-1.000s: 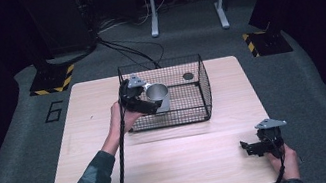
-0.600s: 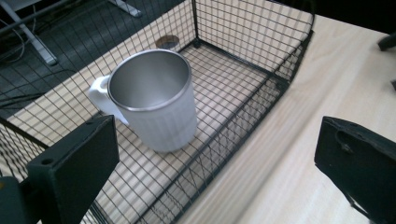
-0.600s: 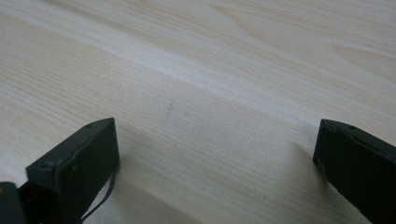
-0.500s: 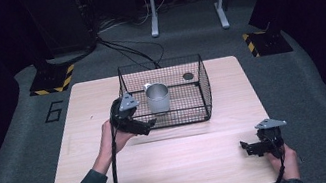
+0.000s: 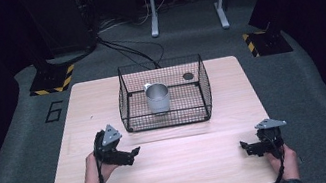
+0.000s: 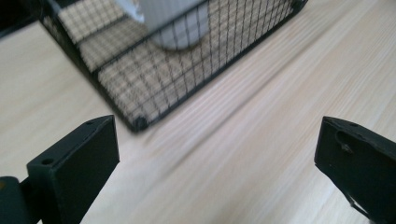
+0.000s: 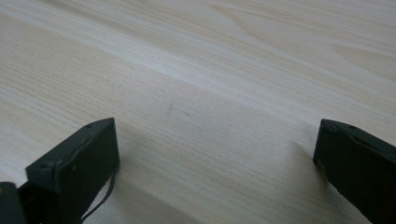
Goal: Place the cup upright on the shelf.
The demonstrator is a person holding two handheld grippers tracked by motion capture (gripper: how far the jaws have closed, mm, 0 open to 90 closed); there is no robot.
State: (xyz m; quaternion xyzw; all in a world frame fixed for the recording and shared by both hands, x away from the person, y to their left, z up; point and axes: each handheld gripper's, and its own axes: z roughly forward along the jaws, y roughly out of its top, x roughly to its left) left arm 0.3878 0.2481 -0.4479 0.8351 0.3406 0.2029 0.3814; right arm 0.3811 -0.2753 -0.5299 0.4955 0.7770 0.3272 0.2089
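Metal cup [image 5: 157, 97] set upright inside wire basket [image 5: 168, 120] — placing step likely done. Left gripper [image 5: 130, 154] wide open, empty, near table's [image 5: 204, 165] front-left; right gripper [image 5: 246, 147] likewise — next, probably parking.

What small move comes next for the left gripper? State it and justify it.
Probably set the left gripper down on the bare table. The metal cup stands upright inside the wire basket, and the gripper's jaws are open, holding nothing, apart from the basket.
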